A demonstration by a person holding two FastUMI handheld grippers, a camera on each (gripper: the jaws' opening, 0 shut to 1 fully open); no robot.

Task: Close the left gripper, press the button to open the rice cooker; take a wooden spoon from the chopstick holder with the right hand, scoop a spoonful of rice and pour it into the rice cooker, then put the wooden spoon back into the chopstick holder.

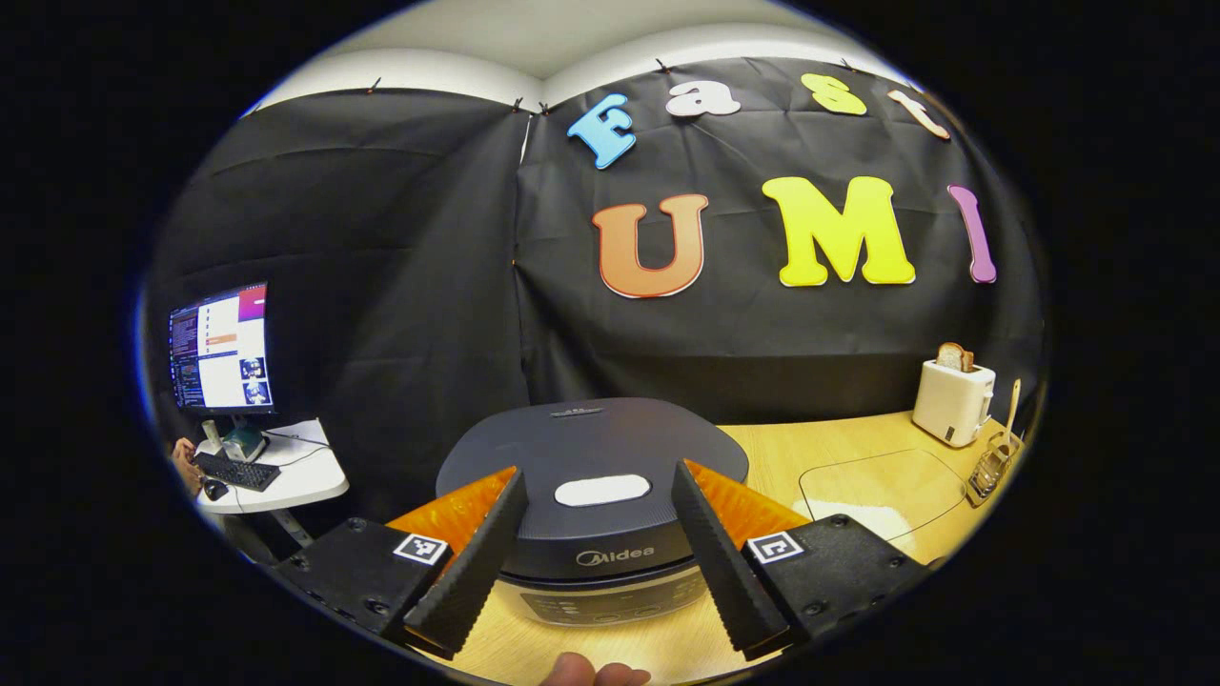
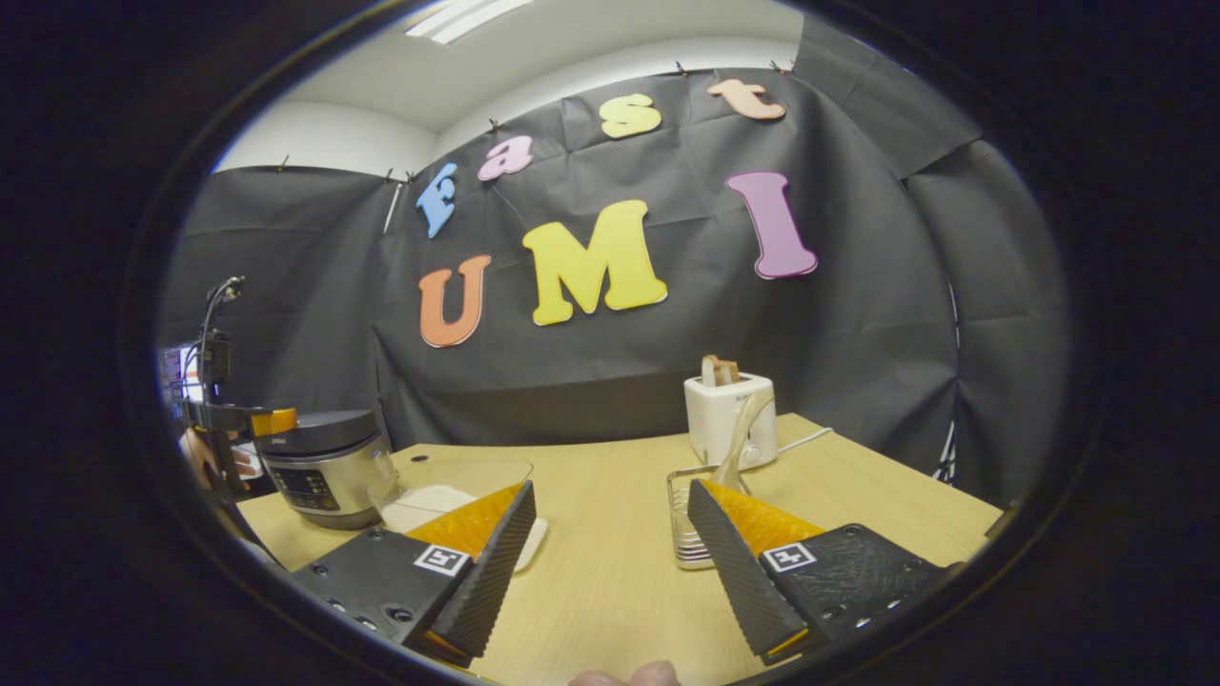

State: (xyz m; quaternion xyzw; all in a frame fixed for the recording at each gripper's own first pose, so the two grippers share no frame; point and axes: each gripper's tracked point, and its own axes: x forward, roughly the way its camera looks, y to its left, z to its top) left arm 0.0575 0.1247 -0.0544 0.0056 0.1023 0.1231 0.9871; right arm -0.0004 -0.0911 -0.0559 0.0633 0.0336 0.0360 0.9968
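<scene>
The dark rice cooker (image 1: 591, 448) stands right in front of my left gripper (image 1: 599, 474) with its lid down. Its white oval button (image 1: 602, 490) lies between the spread fingers, and the gripper is open. The clear chopstick holder (image 1: 993, 467) with the wooden spoon (image 1: 1013, 400) stands far right. In the right gripper view, my right gripper (image 2: 610, 491) is open and holds nothing. The holder (image 2: 688, 519) sits just behind its right finger, with the spoon (image 2: 739, 448) leaning in it. The clear container of white rice (image 2: 448, 491) lies left, beside the cooker (image 2: 319, 462).
A white toaster (image 2: 729, 414) with a slice of bread stands behind the holder near the back wall. The rice container (image 1: 877, 495) lies between cooker and holder on the wooden table (image 2: 610, 572). A monitor (image 1: 221, 348) and keyboard sit on a side desk at left.
</scene>
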